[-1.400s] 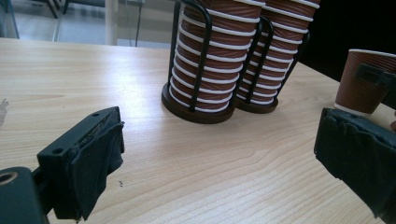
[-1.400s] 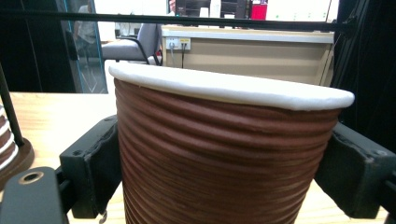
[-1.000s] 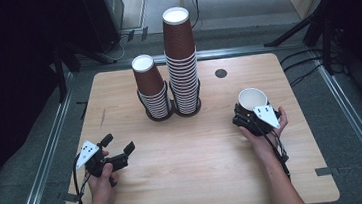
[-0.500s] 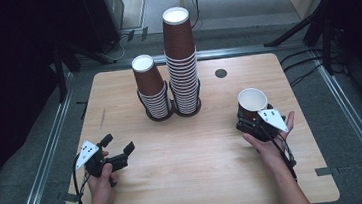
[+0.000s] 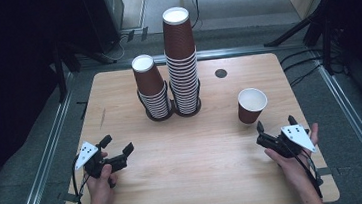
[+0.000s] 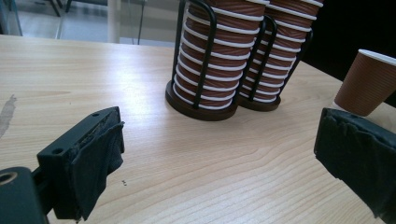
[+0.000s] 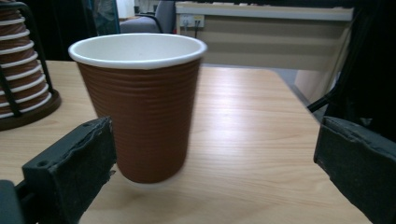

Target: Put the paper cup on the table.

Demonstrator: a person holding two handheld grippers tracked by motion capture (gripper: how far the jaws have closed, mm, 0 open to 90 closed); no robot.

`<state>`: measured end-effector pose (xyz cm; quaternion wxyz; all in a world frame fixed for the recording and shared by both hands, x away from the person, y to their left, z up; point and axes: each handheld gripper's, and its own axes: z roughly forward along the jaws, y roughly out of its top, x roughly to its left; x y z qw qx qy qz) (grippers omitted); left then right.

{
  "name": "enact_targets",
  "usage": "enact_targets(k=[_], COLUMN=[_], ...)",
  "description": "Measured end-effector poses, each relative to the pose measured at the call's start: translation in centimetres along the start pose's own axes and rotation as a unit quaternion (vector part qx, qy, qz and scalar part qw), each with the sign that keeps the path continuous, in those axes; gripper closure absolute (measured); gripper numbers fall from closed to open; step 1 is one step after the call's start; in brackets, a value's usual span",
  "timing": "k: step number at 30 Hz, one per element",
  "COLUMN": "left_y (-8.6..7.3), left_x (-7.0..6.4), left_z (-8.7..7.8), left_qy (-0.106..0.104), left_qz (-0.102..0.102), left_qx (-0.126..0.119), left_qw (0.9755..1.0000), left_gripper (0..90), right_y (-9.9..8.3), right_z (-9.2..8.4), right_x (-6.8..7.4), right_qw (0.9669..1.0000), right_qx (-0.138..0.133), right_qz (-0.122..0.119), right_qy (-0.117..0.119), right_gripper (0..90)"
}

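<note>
The right gripper (image 5: 275,124) has let go of the paper cup (image 5: 251,105) and drawn back toward the person since a second ago, when the cup sat between its jaws; the cup now stands on its own, upright, mouth up, on the right half of the table (image 5: 201,180). The left gripper (image 5: 117,145) has not shifted.

Nearest the person, both hands rest on the front part of the table. The left gripper lies at the front left with its jaws spread wide and nothing between them; its own view shows bare wood in the gap. The right gripper sits at the front right, jaws also wide apart and empty. In the right gripper view the cup (image 7: 139,100) stands just beyond the jaws, closer to the left-hand one, not touched by either.

Farther back, near the middle of the table, two wire racks stand side by side, touching, each with a stack of brown cups upside down: the short stack (image 5: 150,87) on the left, the tall stack (image 5: 180,57) on the right. A small dark round hole (image 5: 221,73) sits in the tabletop to the right of them.
</note>
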<state>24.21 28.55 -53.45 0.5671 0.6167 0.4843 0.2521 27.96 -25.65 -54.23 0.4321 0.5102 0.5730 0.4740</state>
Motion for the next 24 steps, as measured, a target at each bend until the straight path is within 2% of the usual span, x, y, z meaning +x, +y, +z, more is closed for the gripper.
enact_targets(k=[7,10,13,17,24], left_y=[-0.1,-0.1,-0.2,-0.3,-0.3], left_x=[0.3,0.3,0.2,0.2,0.0], left_z=[-0.4,-0.5,-0.5,-0.5,-0.4], left_qy=[0.006,0.007,0.009,0.009,0.007], left_qz=[-0.002,-0.001,0.0,-0.004,-0.002], left_qx=[0.0,-0.001,0.0,-0.001,-0.001], left_qw=[1.0,1.0,1.0,1.0,1.0], left_gripper=[1.5,1.5,1.5,1.5,1.5], right_y=[-1.1,-1.4,-1.7,-1.6,-1.4], right_z=[-2.5,-3.3,-4.0,-4.5,-4.5], right_x=[-2.2,-2.8,-3.3,-3.8,-3.8], right_qw=[0.9998,0.9996,0.9994,0.9992,0.999], right_qx=[-0.012,-0.013,-0.02,-0.027,-0.032], right_qz=[-0.006,-0.005,-0.014,-0.009,0.004], right_qy=[-0.014,-0.025,-0.024,-0.029,-0.031], right_gripper=[0.0,0.0,0.0,0.0,0.0])
